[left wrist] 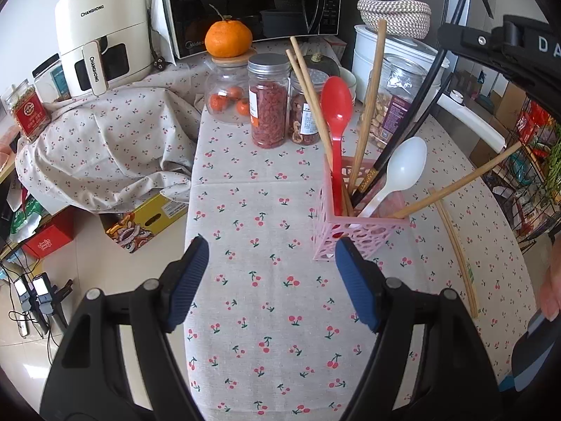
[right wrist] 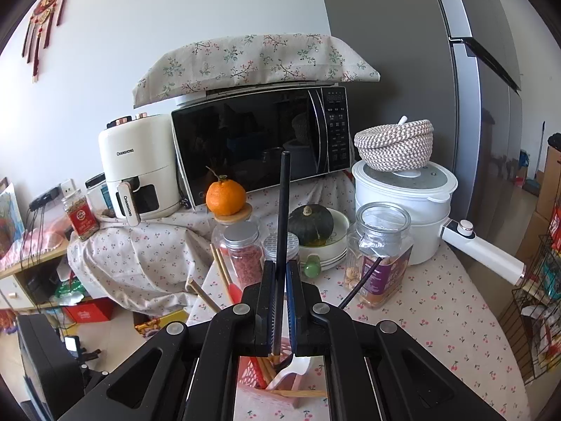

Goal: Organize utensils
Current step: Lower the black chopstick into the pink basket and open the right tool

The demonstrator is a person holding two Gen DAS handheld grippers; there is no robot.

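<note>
Left gripper [left wrist: 268,282] spread wide, holding nothing, low over bare cloth [left wrist: 245,210] just short of pink holder [left wrist: 345,236]. Right gripper [right wrist: 279,301] clamped on black chopstick [right wrist: 283,210], upright above holder [right wrist: 261,373] (holder crowded: spoons, chopsticks). Loose chopstick pair [left wrist: 454,249] flat beside holder, near table's right edge.

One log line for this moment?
left gripper open, idle | right gripper shut on black chopstick above pink holder | wooden chopsticks on table
</note>
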